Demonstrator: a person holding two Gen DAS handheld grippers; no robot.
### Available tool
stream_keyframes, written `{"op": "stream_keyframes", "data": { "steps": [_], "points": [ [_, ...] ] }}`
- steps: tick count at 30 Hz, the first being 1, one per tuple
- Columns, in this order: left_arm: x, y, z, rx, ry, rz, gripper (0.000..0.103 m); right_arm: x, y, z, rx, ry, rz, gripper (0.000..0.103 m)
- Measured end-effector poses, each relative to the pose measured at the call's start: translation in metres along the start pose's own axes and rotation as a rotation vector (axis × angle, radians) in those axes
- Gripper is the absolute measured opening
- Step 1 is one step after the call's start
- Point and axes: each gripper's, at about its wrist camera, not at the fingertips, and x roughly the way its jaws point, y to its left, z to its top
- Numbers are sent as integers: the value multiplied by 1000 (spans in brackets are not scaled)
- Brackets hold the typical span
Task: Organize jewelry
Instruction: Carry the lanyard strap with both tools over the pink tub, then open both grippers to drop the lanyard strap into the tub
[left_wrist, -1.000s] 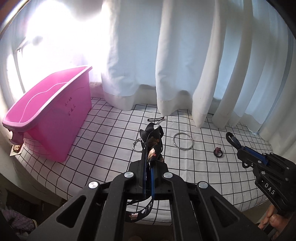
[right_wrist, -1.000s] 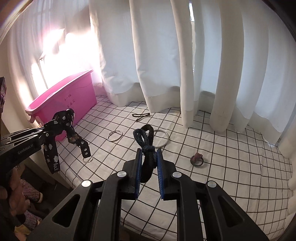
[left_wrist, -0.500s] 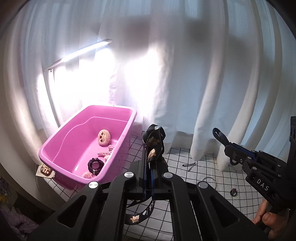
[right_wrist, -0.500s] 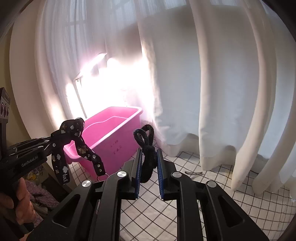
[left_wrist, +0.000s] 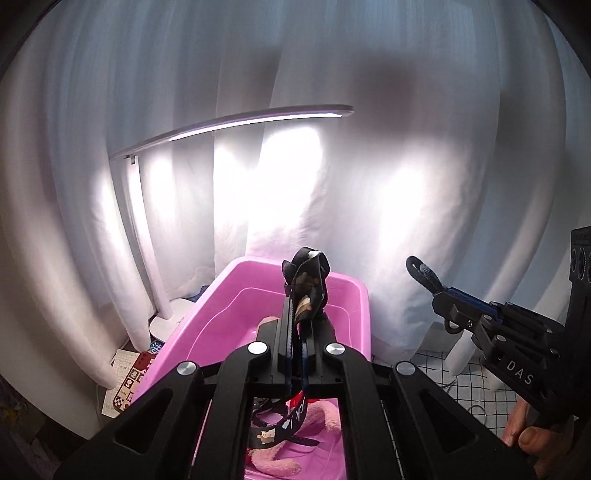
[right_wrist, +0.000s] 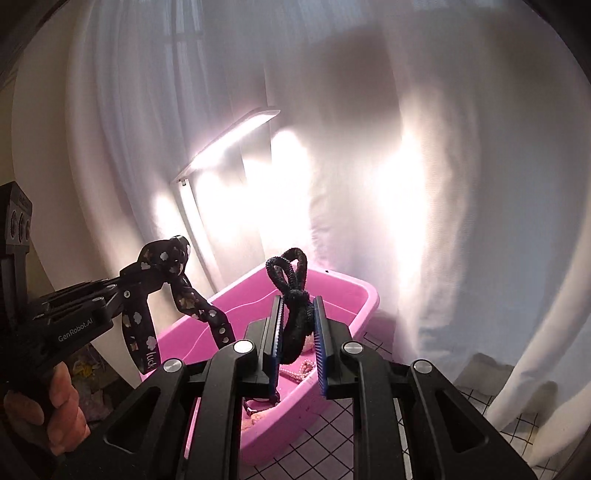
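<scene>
Nearest the lens, the left gripper (left_wrist: 295, 325) has its fingers pinched tight on a black patterned ribbon (left_wrist: 308, 284), its loose tail dangling below. The right gripper (right_wrist: 297, 325) clamps a knotted black hair tie (right_wrist: 293, 291) at mid-length, loops poking up. Both pieces look light, soft and floppy, best held at the middle or knot. Beyond, the pink bin (right_wrist: 364, 291) on the grid-patterned table (right_wrist: 314, 454) holds pink plush items and a bead string; a lit desk lamp (left_wrist: 236, 123) and white curtain (left_wrist: 406, 110) stand behind.
</scene>
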Motion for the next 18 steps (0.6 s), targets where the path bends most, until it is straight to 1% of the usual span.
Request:
{"op": "stream_keyframes", "data": {
  "steps": [2, 6, 12, 15, 18],
  "points": [
    [18, 13, -8, -4, 43, 14, 4, 27, 8, 1, -3, 50, 9, 15],
    [49, 35, -27, -21, 154, 46, 4, 72, 19, -3, -7, 156, 35, 15],
    [80, 53, -56, -53, 299, 96, 4, 127, 24, -12, -16, 322, 60, 15],
    [89, 58, -66, -74, 345, 110, 4, 146, 27, -17, -30, 386, 57, 15],
    [98, 64, -73, -99, 383, 125, 4, 160, 24, -20, -36, 426, 54, 16]
  ]
}}
